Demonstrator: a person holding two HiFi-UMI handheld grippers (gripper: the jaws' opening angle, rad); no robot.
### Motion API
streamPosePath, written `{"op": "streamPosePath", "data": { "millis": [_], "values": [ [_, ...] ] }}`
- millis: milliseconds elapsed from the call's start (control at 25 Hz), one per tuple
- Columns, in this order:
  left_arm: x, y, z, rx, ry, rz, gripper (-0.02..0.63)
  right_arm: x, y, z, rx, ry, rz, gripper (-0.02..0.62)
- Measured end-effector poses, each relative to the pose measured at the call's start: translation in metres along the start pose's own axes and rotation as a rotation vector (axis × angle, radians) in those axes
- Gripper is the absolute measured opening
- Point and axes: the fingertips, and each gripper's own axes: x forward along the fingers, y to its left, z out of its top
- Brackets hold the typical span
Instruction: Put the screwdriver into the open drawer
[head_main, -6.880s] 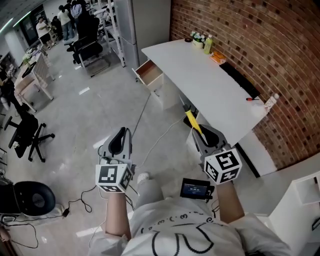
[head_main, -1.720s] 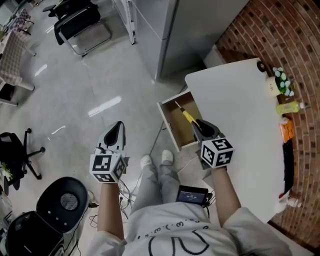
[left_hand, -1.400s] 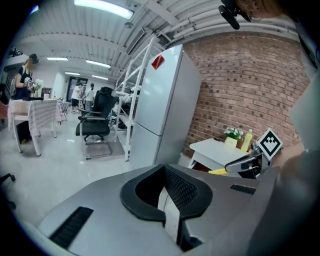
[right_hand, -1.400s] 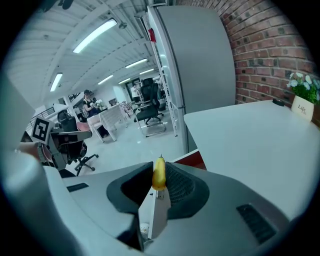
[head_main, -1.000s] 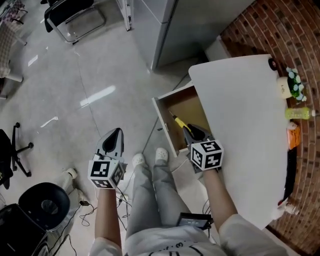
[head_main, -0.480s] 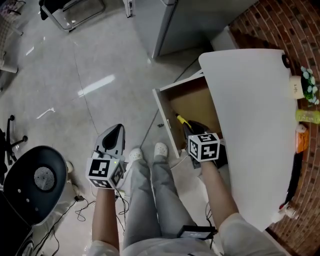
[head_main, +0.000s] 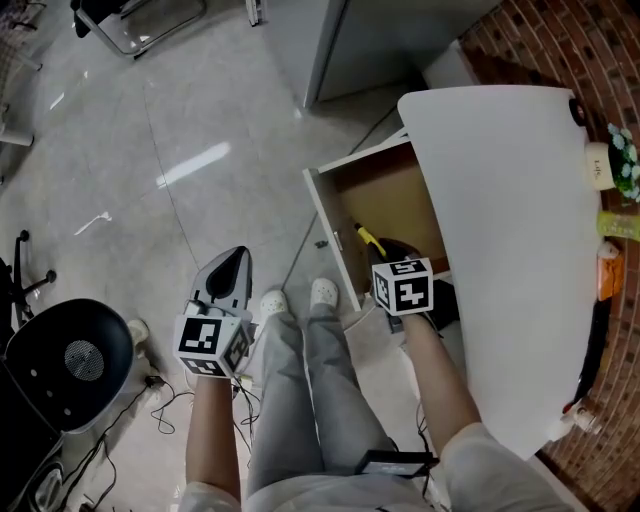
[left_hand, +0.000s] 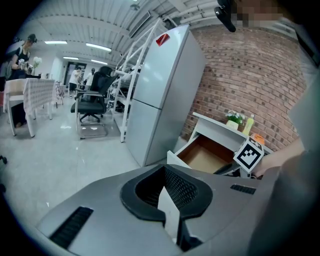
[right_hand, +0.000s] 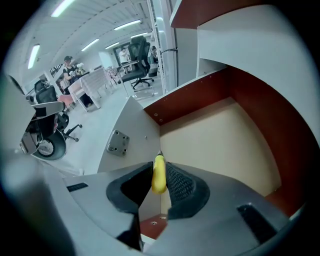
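Head view, looking steeply down: the right gripper (head_main: 383, 252) reaches past the white desk (head_main: 500, 230) edge and over the open drawer (head_main: 322, 215). It carries the yellow-handled screwdriver (head_main: 367, 240) tip-first into the box, probably so it can be laid flat inside, while the left gripper (head_main: 232, 265) hangs idle above the floor beside the person's legs. Left gripper view: its jaws are pressed together with nothing between them. Right gripper view: the jaws stand only narrowly apart, clamped on the screwdriver's yellow handle, which pokes forward above the bare drawer bottom, close to one wall.
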Motion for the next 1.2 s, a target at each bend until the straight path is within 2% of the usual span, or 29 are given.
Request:
{"op": "streamPosePath", "data": {
  "millis": [480, 920, 1200],
  "values": [
    [-0.002, -0.003, 0.004, -0.001, 0.02, -0.013, 0.012, -0.003, 0.009, -0.002, 0.014, 0.044, 0.024, 0.072],
    [-0.021, -0.023, 0.042, 0.028, 0.01, -0.03, 0.012, -0.057, 0.016, 0.033, 0.004, -0.016, 0.02, 0.072],
    [-0.043, -0.028, 0.068, 0.032, -0.007, -0.013, 0.012, -0.1, 0.019, 0.056, -0.007, -0.063, 0.03, 0.072]
  ]
}}
